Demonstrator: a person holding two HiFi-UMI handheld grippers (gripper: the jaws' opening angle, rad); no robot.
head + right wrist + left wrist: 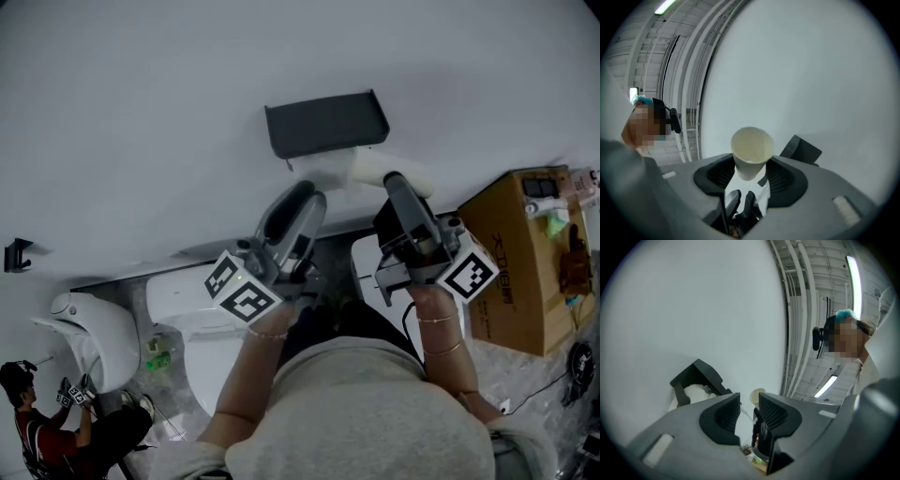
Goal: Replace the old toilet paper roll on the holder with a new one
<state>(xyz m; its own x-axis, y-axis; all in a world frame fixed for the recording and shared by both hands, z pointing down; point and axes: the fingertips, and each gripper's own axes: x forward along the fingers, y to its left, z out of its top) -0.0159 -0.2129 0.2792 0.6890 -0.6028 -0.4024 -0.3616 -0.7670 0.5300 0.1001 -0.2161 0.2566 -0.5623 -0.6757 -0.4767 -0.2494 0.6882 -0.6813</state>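
A dark grey holder (326, 124) with a flat shelf is fixed to the white wall. A white paper roll (322, 172) sits just under it; the left gripper view shows the holder (696, 376) and the roll (693, 393) too. My right gripper (396, 187) is shut on a bare cream cardboard tube (375, 167), just right of the holder. In the right gripper view the tube (751, 151) stands open-ended between the jaws of the right gripper (750, 172). My left gripper (302, 195) hangs below the roll. The left gripper (749, 403) has a narrow gap with nothing in it.
A white toilet (187, 309) stands below the holder. A brown cardboard box (520, 272) with small items on top sits at the right. Another white fixture (89, 337) and a crouching person (37, 427) are at the lower left. A black hook (17, 251) is on the wall.
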